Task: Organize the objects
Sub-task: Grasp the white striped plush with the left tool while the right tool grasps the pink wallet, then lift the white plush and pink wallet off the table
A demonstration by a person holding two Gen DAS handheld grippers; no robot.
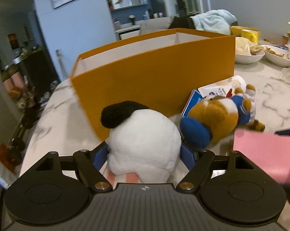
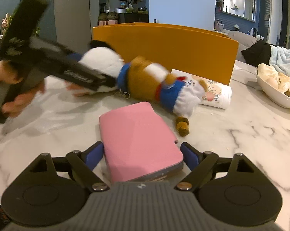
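Note:
A white plush toy [image 1: 143, 140] with a black ear sits between the blue pads of my left gripper [image 1: 144, 151], which is shut on it just above the marble table [image 1: 64, 115]. In the right wrist view the same left gripper [image 2: 106, 80], held by a hand [image 2: 15, 104], has that white plush [image 2: 102, 59] at its tip. A pink case [image 2: 139, 134] lies flat on the table between the fingers of my right gripper [image 2: 143, 152], with a small gap at each pad, so it is open. A brown plush [image 2: 145, 79] in blue and white lies beside them.
A tall open orange box [image 1: 154, 77] with a white inside stands just behind the toys. A printed white cup [image 2: 216, 94] lies on its side by the box, with a blue card [image 1: 193, 102] near it. White bowls [image 2: 274, 96] of food and a pale towel [image 2: 285, 59] fill the right.

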